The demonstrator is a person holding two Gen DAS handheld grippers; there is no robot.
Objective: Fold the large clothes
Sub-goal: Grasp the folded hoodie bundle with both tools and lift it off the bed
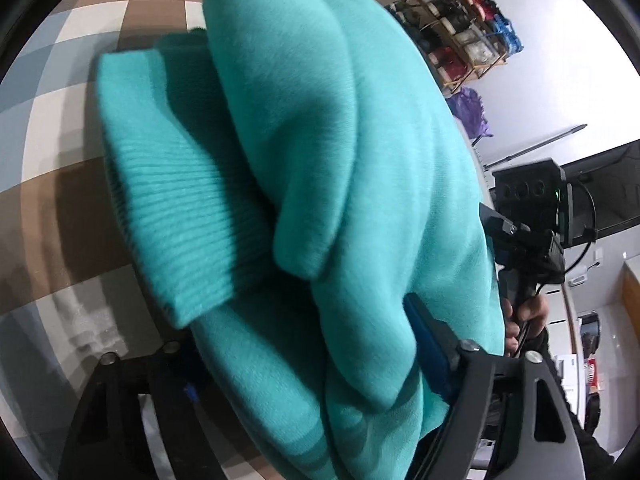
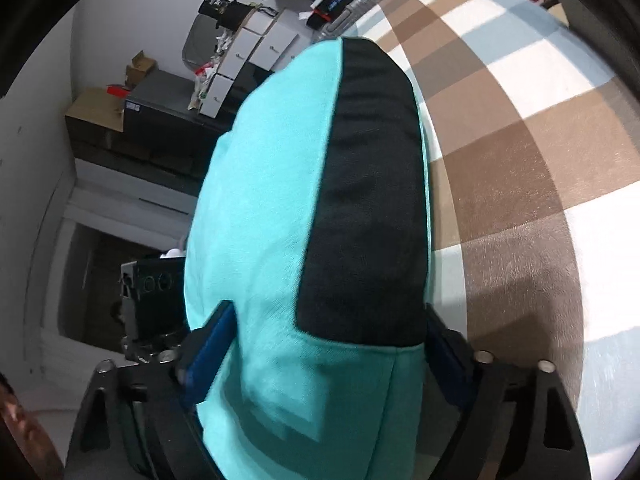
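A turquoise sweatshirt (image 1: 312, 160) with a ribbed cuff (image 1: 172, 208) fills the left wrist view, bunched and hanging above the checked surface. My left gripper (image 1: 304, 364) is shut on its fabric; one blue fingertip (image 1: 424, 344) shows, the other is hidden by cloth. In the right wrist view the same sweatshirt (image 2: 264, 208) shows a black panel (image 2: 368, 200). My right gripper (image 2: 324, 356) is shut on it, blue pads (image 2: 212, 344) on both sides. The right gripper also shows in the left wrist view (image 1: 528, 240), held by a hand.
A brown, white and blue checked surface (image 1: 60, 128) lies below; it also shows in the right wrist view (image 2: 512, 128). A shoe rack (image 1: 452, 20) stands by the white wall. Boxes and dark cabinets (image 2: 160, 120) stand along the other wall.
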